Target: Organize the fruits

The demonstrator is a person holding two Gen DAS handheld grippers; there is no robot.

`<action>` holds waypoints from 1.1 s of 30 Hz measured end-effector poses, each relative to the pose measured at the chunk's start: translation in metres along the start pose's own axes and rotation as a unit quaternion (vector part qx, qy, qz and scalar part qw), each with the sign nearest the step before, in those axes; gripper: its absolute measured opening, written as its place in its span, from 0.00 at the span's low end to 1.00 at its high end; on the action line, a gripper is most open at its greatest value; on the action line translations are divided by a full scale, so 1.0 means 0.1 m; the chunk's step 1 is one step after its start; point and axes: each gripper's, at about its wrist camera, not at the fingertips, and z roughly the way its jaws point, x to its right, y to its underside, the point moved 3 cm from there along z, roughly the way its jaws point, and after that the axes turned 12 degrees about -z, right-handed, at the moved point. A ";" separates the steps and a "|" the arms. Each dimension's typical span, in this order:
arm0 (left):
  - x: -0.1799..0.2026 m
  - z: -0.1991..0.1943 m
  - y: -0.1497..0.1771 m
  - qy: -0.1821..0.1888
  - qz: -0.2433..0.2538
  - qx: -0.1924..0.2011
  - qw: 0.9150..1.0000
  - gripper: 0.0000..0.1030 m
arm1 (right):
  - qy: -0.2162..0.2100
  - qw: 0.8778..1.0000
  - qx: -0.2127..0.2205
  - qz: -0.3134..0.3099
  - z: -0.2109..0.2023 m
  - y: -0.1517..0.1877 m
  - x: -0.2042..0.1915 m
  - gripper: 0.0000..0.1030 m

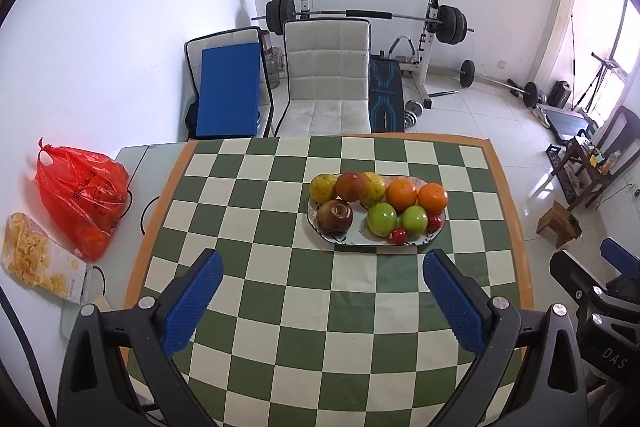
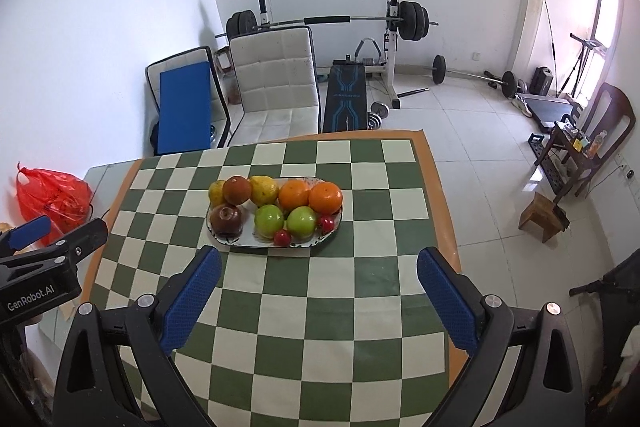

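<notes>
An oval white plate [image 1: 352, 238] [image 2: 240, 242] rests on the green-and-cream checkered cloth [image 1: 320, 307]. It holds two oranges [image 1: 401, 193] [image 2: 325, 198], two green apples [image 1: 382, 219] [image 2: 269, 220], a dark red apple [image 1: 335, 216] [image 2: 226, 219], yellowish citrus fruits [image 1: 323, 187] and small red fruits [image 1: 399, 236] [image 2: 282, 237]. My left gripper [image 1: 322, 267] is open, short of the plate, nothing between its blue pads. My right gripper [image 2: 319, 265] is open too, just in front of the plate. Part of the left gripper [image 2: 44, 259] shows at the right wrist view's left edge.
A red plastic bag [image 1: 80, 195] with orange fruit and a bag of yellow snacks [image 1: 36, 259] lie left of the cloth. A white padded chair [image 1: 326, 83] stands behind the table. Weights, a barbell rack [image 1: 432, 23] and a small wooden stool [image 2: 542, 215] fill the floor beyond.
</notes>
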 end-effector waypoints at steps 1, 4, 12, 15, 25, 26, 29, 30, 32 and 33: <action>0.01 0.07 0.00 -0.003 0.002 -0.005 1.000 0.99 | 0.001 1.000 -0.004 -0.002 0.07 -0.01 0.00 0.97; 0.01 0.23 0.00 -0.008 0.005 -0.014 1.000 0.99 | 0.006 1.000 -0.009 -0.005 0.24 -0.04 -0.02 0.97; 0.04 0.52 0.05 -0.016 0.016 -0.038 0.999 0.99 | 0.011 0.999 -0.026 -0.015 0.61 -0.08 -0.07 0.97; 0.04 0.58 0.05 -0.018 0.016 -0.042 0.999 0.99 | 0.011 0.999 -0.029 -0.015 0.66 -0.07 -0.07 0.97; 0.04 0.62 0.04 -0.018 0.015 -0.038 0.999 0.99 | 0.010 0.999 -0.029 -0.016 0.68 -0.09 -0.07 0.97; 0.04 0.62 0.04 -0.019 0.015 -0.037 0.999 0.99 | 0.011 0.999 -0.028 -0.017 0.71 -0.09 -0.07 0.97; 0.06 0.60 0.06 -0.018 0.016 -0.037 0.999 0.99 | 0.011 0.999 -0.029 -0.016 0.71 -0.09 -0.07 0.97; 0.06 0.60 0.06 -0.018 0.014 -0.037 0.999 0.99 | 0.011 0.999 -0.029 -0.014 0.68 -0.09 -0.07 0.97; 0.06 0.58 0.07 -0.017 0.014 -0.037 0.999 0.99 | 0.011 0.999 -0.029 -0.015 0.69 -0.09 -0.07 0.97; 0.07 0.58 0.07 -0.017 0.013 -0.037 0.999 0.99 | 0.011 0.999 -0.029 -0.015 0.68 -0.09 -0.07 0.97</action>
